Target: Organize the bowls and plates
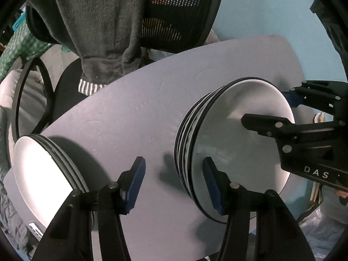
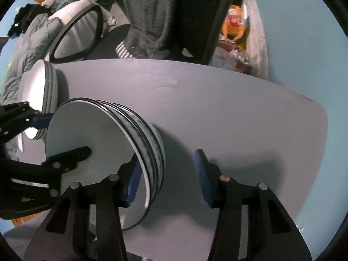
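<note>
- The table (image 1: 134, 113) is a pale grey-purple.
- The tall stack of bowls (image 1: 217, 143) is white on top, with black rims and grey-green marbled sides.
- The flat stack of plates (image 1: 41, 169) is white with black and grey edges.
- The left gripper (image 1: 174, 182) is black with blue pads.
- The right gripper (image 2: 167, 180) is black with blue pads too.
- The cloth on the chair (image 1: 97, 21) is dark grey, with a grey and white striped edge.
- The wall (image 1: 271, 10) is light blue.
</note>
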Motion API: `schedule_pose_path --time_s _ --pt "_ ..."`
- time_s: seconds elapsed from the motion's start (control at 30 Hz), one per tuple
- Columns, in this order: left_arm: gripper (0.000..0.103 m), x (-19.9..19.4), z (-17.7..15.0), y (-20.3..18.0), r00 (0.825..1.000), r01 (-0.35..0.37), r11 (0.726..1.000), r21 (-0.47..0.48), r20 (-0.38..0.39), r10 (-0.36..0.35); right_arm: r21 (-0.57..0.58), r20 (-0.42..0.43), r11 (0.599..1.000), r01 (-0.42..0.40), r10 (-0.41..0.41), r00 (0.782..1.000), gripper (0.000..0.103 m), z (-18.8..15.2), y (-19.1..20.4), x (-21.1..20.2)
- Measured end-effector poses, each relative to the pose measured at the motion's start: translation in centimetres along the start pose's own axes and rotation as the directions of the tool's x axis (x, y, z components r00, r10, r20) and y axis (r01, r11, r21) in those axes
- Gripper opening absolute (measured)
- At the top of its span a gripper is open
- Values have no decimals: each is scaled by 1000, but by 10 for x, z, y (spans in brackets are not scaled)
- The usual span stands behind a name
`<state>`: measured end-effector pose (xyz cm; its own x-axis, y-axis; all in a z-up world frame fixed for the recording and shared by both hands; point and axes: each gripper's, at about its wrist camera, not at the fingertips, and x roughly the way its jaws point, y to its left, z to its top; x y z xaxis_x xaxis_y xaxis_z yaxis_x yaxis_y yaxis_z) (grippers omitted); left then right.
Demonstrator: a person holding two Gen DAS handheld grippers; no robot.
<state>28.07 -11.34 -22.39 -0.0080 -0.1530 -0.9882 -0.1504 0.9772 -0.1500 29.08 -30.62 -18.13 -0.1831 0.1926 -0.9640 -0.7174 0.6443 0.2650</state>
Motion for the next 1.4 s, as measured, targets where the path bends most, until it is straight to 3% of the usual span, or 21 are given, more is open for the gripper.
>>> schedule_pose_path --time_s 0.17,0.33,0.4,0.53,0.57,0.87,1.17,1.4 --pt "64 3 2 3 1000 17 999 -29 0 -17 -24 1 999 -31 31 1000 33 5 3 1" --pt "64 6 2 8 997 72 994 -84 -1 -72 -57 -12 997 -52 51 999 23 7 9 3" --pt "57 7 -1 12 994 112 985 -129 8 -112 -75 -9 996 -46 45 999 24 7 12 3" --pt "33 5 -6 13 981 191 968 -163 35 -188 -103 -6 994 -36 36 999 24 6 14 4" --pt "33 4 -6 12 980 199 966 -164 41 -194 -117 -1 993 -27 27 1000 24 5 16 4" --pt "33 -2 -37 21 990 143 971 -194 47 -136 -159 7 987 -28 30 1000 25 -3 37 11" --pt "33 -7 -111 47 996 90 960 -264 36 -83 -214 -14 976 -36 34 999 25 -26 100 27" --pt "30 -8 -160 84 994 105 936 -336 41 -97 -162 -34 985 -57 52 998 25 -42 146 42"
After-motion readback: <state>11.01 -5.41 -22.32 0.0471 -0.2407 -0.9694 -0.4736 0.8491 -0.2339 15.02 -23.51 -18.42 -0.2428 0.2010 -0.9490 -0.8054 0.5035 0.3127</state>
